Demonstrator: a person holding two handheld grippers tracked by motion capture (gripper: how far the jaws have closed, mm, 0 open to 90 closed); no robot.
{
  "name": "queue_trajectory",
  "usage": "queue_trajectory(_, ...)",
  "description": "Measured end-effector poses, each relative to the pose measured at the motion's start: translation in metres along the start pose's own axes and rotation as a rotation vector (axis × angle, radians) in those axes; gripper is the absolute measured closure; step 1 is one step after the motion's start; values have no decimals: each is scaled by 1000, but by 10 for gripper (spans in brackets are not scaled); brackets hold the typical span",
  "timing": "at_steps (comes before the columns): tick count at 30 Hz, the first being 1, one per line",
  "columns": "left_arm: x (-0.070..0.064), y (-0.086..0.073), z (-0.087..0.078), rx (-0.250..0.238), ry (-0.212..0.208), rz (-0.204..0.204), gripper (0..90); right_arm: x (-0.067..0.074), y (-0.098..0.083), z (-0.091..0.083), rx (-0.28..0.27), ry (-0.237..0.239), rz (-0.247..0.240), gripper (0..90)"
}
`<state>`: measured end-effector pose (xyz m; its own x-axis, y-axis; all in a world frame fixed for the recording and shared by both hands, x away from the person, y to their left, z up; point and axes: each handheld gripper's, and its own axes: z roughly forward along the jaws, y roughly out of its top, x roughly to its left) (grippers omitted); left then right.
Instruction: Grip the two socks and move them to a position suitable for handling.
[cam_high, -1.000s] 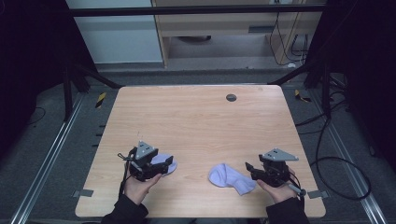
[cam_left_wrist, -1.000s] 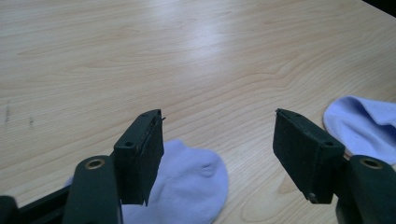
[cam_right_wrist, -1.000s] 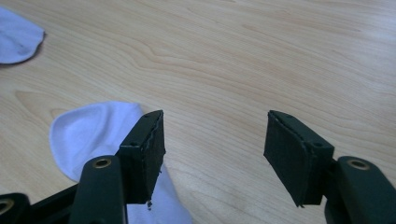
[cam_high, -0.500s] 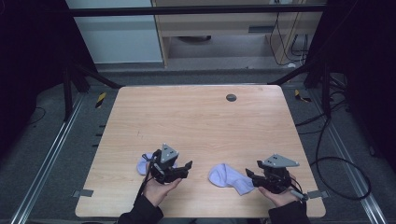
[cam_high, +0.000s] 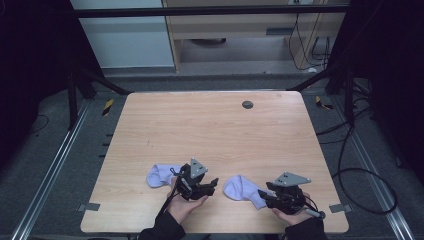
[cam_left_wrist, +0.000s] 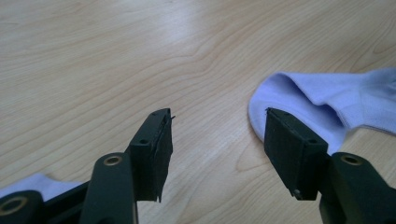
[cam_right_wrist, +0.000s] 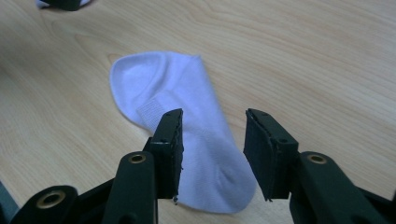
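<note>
Lavender left sock (cam_high: 161, 175) is seen flat just behind the left gripper (cam_high: 212, 184), long axis across the table. That gripper's jaws are spread, have just been closing, bare wood between them. The right sock (cam_high: 245, 189) is laid between both grippers, toe toward the left gripper, other end at the right gripper (cam_high: 262, 196), whose half-spread jaws, also just closing, straddle it unpinched.

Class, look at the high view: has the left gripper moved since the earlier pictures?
Yes. The left gripper has shifted right, leaving the left sock behind, toward the right sock.
</note>
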<state>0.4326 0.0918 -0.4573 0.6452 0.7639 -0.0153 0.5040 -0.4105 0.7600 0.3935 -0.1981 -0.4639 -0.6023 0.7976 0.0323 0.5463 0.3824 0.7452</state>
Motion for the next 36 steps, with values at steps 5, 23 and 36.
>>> queue_trajectory(5, -8, -1, 9, 27, -3, 11, 438, 6, -6, 3, 22, 24, -14, 600)
queue_trajectory(23, -28, -5, 40, 86, -4, 22, 513, 15, -18, 13, 81, 64, -34, 642)
queue_trajectory(36, -30, -7, 49, 116, -35, 12, 700, 17, -21, 20, 119, 75, -43, 684)
